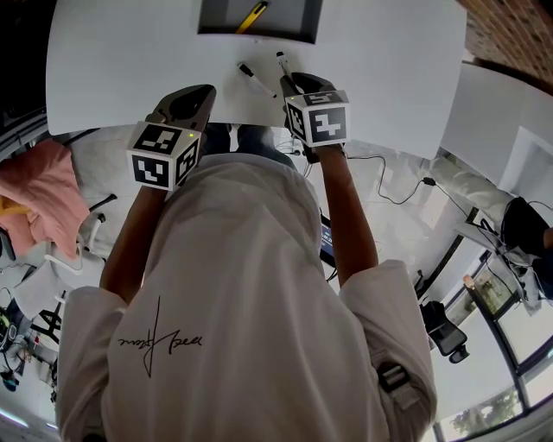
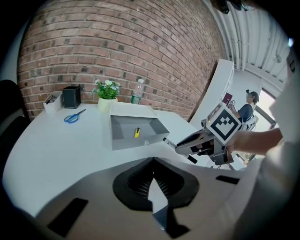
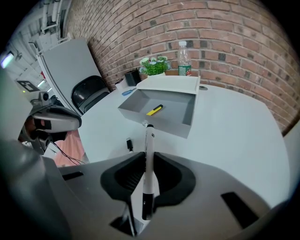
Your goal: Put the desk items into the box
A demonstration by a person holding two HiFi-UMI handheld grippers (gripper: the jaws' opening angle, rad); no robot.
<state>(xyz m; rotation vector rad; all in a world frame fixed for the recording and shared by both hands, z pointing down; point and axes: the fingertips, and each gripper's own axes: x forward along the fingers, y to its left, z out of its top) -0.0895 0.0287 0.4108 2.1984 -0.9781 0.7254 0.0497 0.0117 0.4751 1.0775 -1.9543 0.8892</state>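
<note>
A grey open box (image 1: 298, 17) stands at the far side of the white desk, with a yellow item (image 1: 252, 15) lying inside. My right gripper (image 3: 147, 176) is shut on a white marker with black ends (image 3: 149, 159), which points toward the box (image 3: 180, 112). In the head view that gripper (image 1: 298, 82) hovers over the desk's near edge, short of the box. A second marker (image 1: 256, 79) lies loose on the desk just to its left. My left gripper (image 2: 152, 180) is shut with nothing in it, and hangs at the near edge (image 1: 200, 93).
Blue scissors (image 2: 74, 116), a black pen holder (image 2: 71, 97), a potted plant (image 2: 107, 93) and a water bottle (image 2: 136, 93) stand along the brick wall behind the box. A black chair (image 3: 89, 91) is at the desk's left end.
</note>
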